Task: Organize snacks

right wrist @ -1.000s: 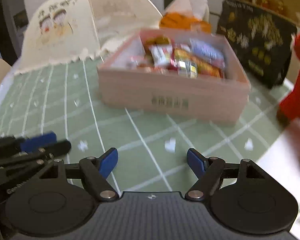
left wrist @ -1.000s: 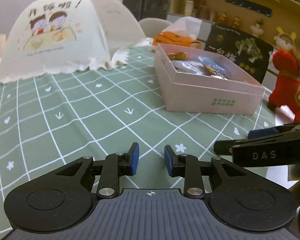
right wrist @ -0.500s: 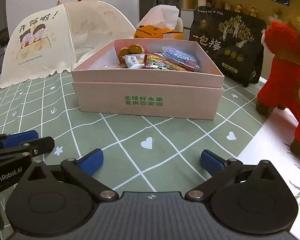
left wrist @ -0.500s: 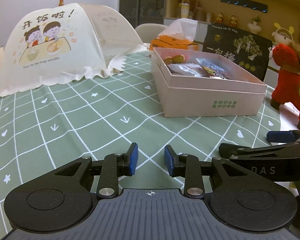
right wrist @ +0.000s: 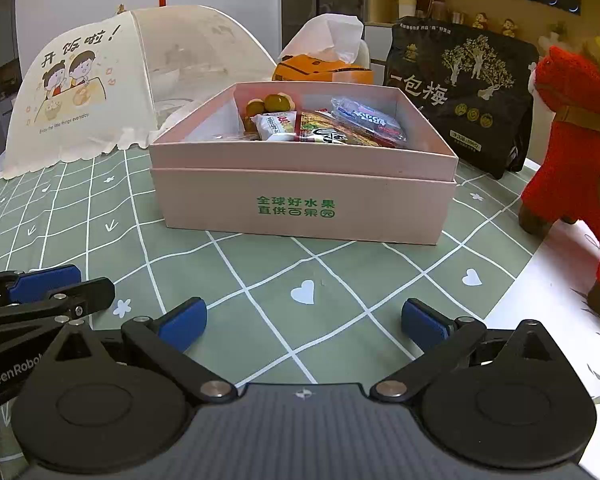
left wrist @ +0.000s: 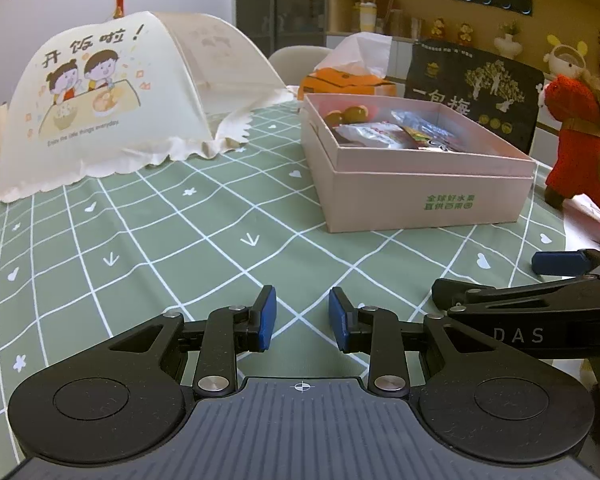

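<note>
A pink open box (right wrist: 300, 160) stands on the green checked tablecloth (right wrist: 260, 264), holding several wrapped snacks (right wrist: 320, 124) and small round brown sweets. It also shows in the left wrist view as the pink box (left wrist: 420, 196), right of centre, snacks (left wrist: 396, 134) inside. My right gripper (right wrist: 304, 316) hovers over the cloth in front of the box, open wide with nothing between its pads. My left gripper (left wrist: 302, 308) is to its left, open by a narrow gap and empty. Each gripper's fingers (left wrist: 556, 263) (right wrist: 44, 280) show at the edge of the other's view.
A cream mesh food cover (left wrist: 112, 92) with a cartoon print stands at the back left. Behind the box are an orange tissue box (right wrist: 320, 70) and a black snack bag (right wrist: 460, 88). A red plush horse (right wrist: 572, 152) stands at the right by the cloth's edge.
The right gripper's jaws have spread much wider, and its view has steadied and tipped so the box sits farther ahead. The left gripper stays much as it was.
</note>
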A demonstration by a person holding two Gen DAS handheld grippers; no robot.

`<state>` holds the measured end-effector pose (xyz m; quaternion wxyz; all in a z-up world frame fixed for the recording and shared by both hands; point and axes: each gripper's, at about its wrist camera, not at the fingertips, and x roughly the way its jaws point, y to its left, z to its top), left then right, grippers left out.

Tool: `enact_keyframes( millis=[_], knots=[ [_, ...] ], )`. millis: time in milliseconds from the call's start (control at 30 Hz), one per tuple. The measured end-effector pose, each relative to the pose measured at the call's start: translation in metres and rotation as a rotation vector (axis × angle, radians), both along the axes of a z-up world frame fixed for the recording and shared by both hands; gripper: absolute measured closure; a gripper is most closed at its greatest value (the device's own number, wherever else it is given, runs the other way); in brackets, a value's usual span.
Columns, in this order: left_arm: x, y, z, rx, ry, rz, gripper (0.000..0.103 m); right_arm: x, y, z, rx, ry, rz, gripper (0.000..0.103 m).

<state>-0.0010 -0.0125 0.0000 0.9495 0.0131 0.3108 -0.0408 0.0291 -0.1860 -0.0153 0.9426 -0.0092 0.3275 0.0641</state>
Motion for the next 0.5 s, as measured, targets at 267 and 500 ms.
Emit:
enact_keyframes(
  millis=[267,500],
  knots=[
    [-0.0001,0.0011,0.0000,-0.007,0.000,0.000,0.070,0.0000,0.0000,0.0000,0.000,0.000,0.000,0.000],
    [-0.0001,0.0012,0.0001,-0.008,0.001,0.000,0.070,-0.0005,0.0001,-0.0001,0.000,0.000,0.000,0.000]
  ],
)
